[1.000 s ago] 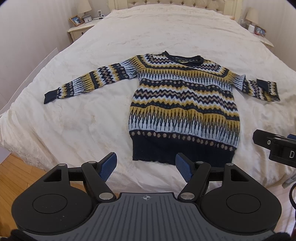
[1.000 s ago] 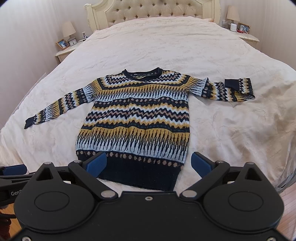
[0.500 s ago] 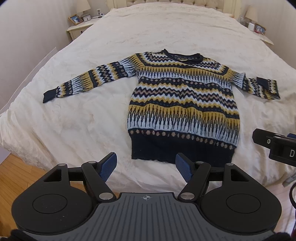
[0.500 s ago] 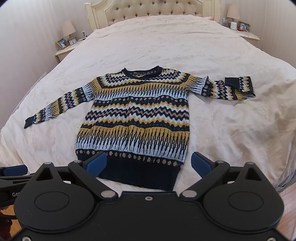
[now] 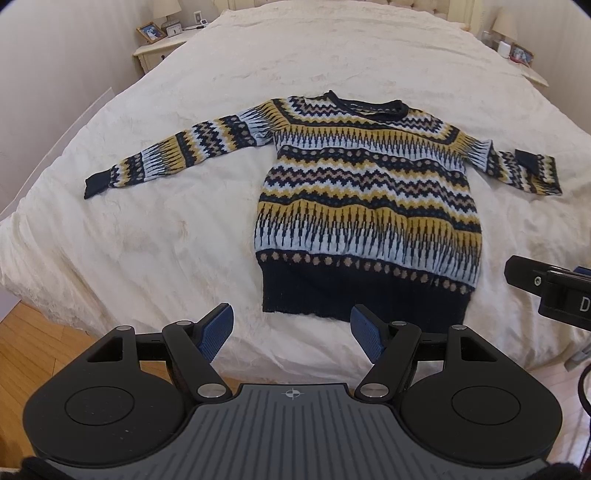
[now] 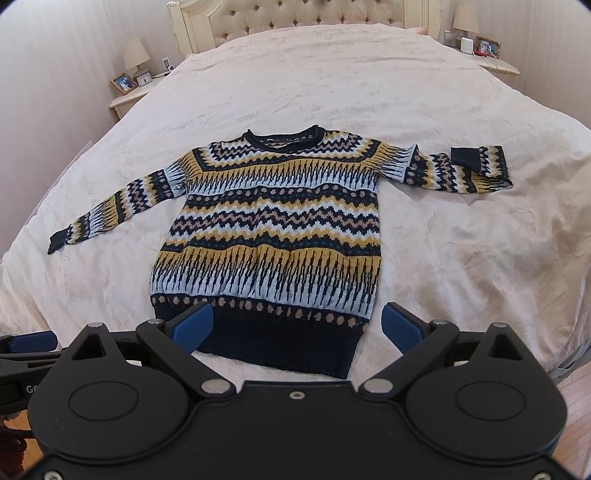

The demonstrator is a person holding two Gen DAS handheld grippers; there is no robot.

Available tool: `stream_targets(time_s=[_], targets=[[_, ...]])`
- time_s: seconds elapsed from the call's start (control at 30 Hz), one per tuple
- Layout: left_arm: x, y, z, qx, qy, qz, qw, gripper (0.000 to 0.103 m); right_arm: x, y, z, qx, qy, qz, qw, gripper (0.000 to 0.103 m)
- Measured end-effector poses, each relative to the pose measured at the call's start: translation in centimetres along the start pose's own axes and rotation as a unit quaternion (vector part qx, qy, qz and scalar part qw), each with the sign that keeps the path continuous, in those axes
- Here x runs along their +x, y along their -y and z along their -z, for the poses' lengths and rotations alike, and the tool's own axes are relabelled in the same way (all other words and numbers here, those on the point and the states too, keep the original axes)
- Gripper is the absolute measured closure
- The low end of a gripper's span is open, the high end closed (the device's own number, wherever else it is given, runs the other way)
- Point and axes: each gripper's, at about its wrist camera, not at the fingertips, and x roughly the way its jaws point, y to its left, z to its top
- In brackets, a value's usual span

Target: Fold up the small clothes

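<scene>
A patterned knit sweater (image 5: pixel 369 206) in navy, yellow and pale blue lies flat, front up, on the white bed (image 5: pixel 166 229). It also shows in the right wrist view (image 6: pixel 273 229). Its left sleeve (image 5: pixel 173 155) is stretched out; its right sleeve (image 6: pixel 461 170) is folded back on itself at the cuff. My left gripper (image 5: pixel 291 328) is open and empty, above the bed's near edge by the hem's left corner. My right gripper (image 6: pixel 299 325) is open and empty, just above the navy hem (image 6: pixel 288 343).
The tufted headboard (image 6: pixel 303 18) is at the far end. Nightstands with lamps and photo frames stand on both sides (image 6: pixel 129 88) (image 6: pixel 480 48). Wooden floor (image 5: pixel 22 354) shows left of the bed's near edge. The right gripper's body (image 5: pixel 554 291) shows at the left wrist view's right edge.
Both grippers have moved slightly forward toward the sweater's hem; the sweater has not moved and both stay open.
</scene>
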Motion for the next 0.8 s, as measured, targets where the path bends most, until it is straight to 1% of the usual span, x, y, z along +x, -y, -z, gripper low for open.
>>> stream_targets(time_s=[0.23, 0.4, 0.6, 0.8], targets=[[1.0, -0.1, -0.3, -0.004, -0.017, 0.0, 0.9999, 0.034, 0.7, -0.3, 0.1, 0.001, -0.019, 0.002, 1.0, 0.005], [2.0, -0.4, -0.9, -0.01, -0.032, -0.002, 0.9994, 0.034, 1.8, -0.2, -1.1, 0.001, -0.039, 0.001, 0.999, 0.005], [4.0, -0.7, -2.8, -0.012, -0.054, -0.003, 0.9985, 0.034, 4.1, -0.4, -2.3, 0.001, -0.062, 0.003, 0.998, 0.005], [7.2, -0.7, -6.0, -0.01, -0.077, -0.003, 0.9969, 0.034, 7.9, -0.3, -4.7, 0.004, -0.093, 0.012, 0.996, 0.005]])
